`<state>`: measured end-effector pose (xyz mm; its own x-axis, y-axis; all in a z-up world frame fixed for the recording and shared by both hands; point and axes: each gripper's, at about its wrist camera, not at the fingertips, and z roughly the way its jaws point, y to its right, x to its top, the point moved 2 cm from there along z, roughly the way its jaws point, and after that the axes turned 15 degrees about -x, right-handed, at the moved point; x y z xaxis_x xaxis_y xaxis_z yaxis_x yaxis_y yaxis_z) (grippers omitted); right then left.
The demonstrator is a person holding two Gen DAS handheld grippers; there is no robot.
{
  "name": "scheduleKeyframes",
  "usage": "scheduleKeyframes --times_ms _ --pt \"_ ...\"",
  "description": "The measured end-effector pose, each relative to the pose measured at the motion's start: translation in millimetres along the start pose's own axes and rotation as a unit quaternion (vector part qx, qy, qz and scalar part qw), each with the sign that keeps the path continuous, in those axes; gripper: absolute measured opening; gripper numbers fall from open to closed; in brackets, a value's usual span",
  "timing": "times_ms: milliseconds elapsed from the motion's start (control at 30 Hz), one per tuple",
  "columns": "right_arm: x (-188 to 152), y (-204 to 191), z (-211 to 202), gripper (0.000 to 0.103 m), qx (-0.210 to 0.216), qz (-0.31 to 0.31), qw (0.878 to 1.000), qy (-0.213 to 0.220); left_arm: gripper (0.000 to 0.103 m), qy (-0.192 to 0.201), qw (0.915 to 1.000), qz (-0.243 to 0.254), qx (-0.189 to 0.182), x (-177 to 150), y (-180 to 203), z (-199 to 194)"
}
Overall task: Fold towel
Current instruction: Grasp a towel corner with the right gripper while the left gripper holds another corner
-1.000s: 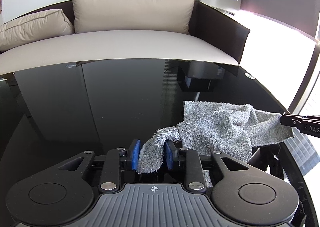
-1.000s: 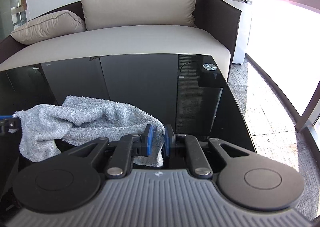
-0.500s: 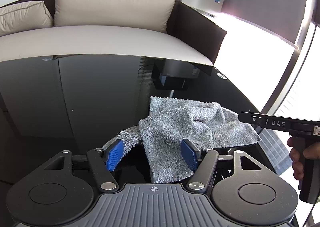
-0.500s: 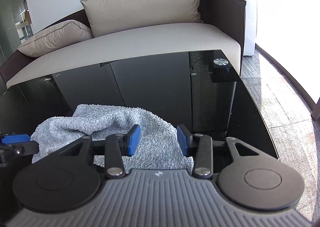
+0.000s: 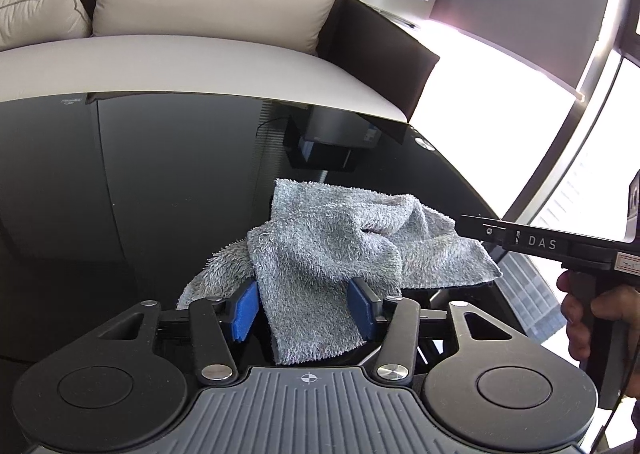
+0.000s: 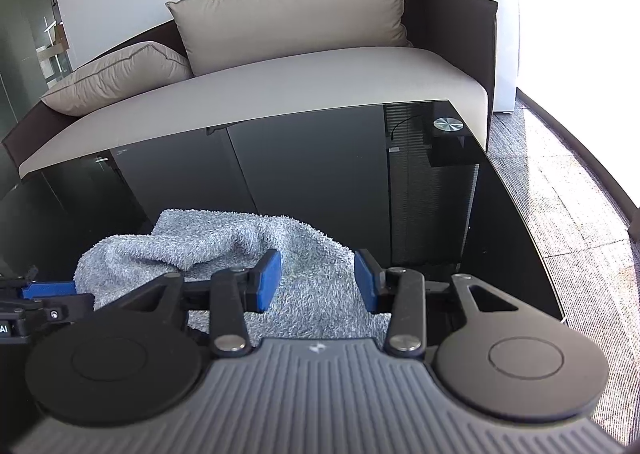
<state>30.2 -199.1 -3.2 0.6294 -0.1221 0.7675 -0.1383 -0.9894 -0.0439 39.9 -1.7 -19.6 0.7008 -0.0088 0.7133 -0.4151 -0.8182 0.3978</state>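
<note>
Towel [image 5: 332,250] lies rumpled on black glass table [image 5: 160,182] before beige sofa [image 6: 320,78].

Between my left gripper [image 5: 306,312] fingers a flap of the towel [image 5: 336,246] fills most of the gap. My right gripper [image 6: 318,280] fingers stand apart above flat towel, with nothing between them. The bunched ridge of the towel rises just ahead of both. Beyond it the black glass table [image 6: 320,174] lies bare up to the sofa [image 6: 280,78]. A small round metal disc [image 6: 447,124] sits at the table's far right corner.
</note>
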Motion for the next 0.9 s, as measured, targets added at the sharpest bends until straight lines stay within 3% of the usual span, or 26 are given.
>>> scheduleKeyframes --times_ms 233,467,600,900 --pt "0.0 -2.3 -0.1 0.043 0.008 -0.003 1.000 0.002 0.008 0.000 0.9999 0.014 -0.003 0.5 4.1 0.4" --pt "4.4 -9.2 2.5 0.043 0.033 -0.008 0.999 0.010 0.004 0.032 0.9991 0.026 -0.006 5.0 5.8 -12.5" --pt "4.8 -7.1 5.4 0.049 0.028 0.002 1.000 0.005 0.003 0.060 0.9974 0.038 -0.009 13.4 8.8 -24.3" --pt "-2.0 -11.9 4.2 0.051 0.037 -0.024 0.999 -0.003 0.003 0.088 0.9951 0.042 0.012 42.4 1.0 -26.5"
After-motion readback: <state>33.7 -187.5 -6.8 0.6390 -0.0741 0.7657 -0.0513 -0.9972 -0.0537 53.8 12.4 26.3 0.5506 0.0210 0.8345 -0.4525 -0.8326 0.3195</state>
